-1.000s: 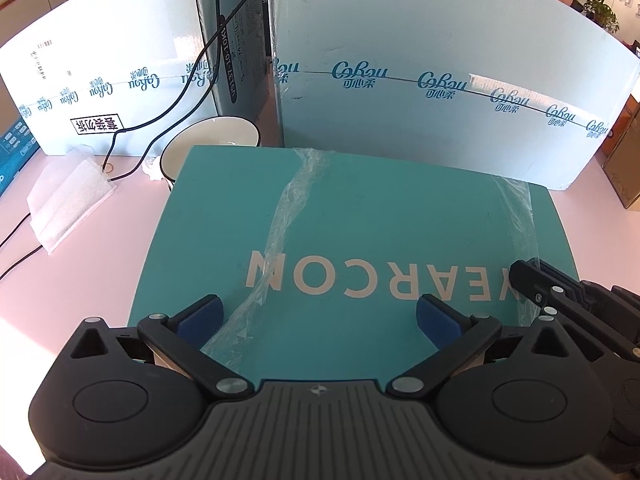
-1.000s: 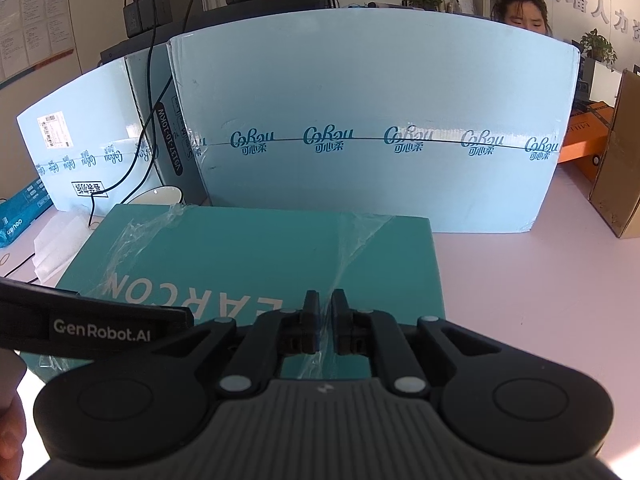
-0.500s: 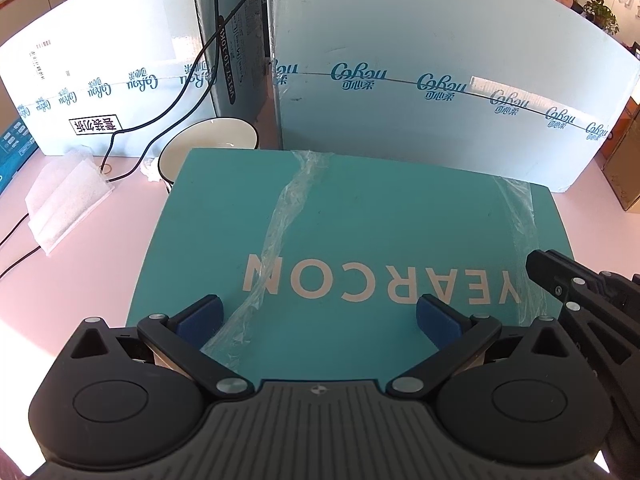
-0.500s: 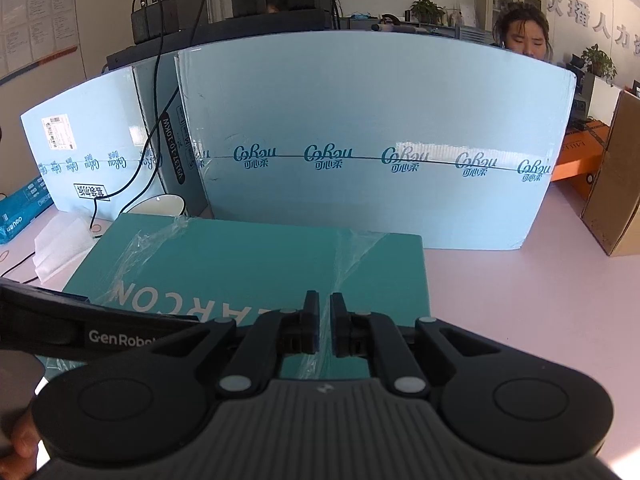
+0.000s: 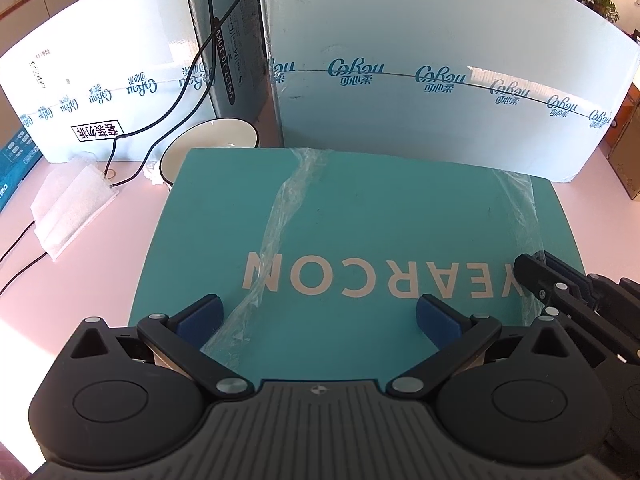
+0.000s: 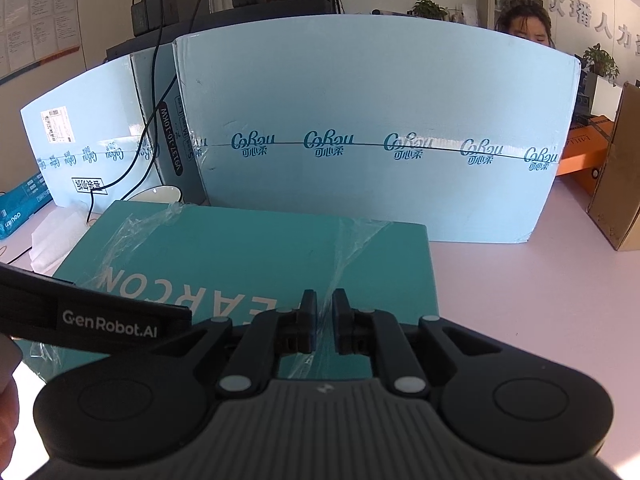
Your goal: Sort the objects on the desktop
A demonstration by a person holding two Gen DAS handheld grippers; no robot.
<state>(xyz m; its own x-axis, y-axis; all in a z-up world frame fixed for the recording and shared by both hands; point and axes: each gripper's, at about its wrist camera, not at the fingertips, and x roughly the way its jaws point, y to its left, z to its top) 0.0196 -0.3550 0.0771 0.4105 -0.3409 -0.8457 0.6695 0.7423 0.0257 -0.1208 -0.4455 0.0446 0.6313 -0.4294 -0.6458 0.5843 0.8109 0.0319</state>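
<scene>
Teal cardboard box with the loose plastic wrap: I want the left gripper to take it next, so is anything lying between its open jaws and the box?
Nothing visible blocks it. The left gripper hangs over the teal cardboard box, jaws wide apart, with only a loose plastic wrap strip lying on the lid. The right gripper sits at the box's right edge.

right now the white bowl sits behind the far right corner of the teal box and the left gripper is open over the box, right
Not quite. The white bowl sits behind the far left corner of the teal box, not the right; the left wrist view shows it there. The rest holds: the left gripper is open over the box.
</scene>
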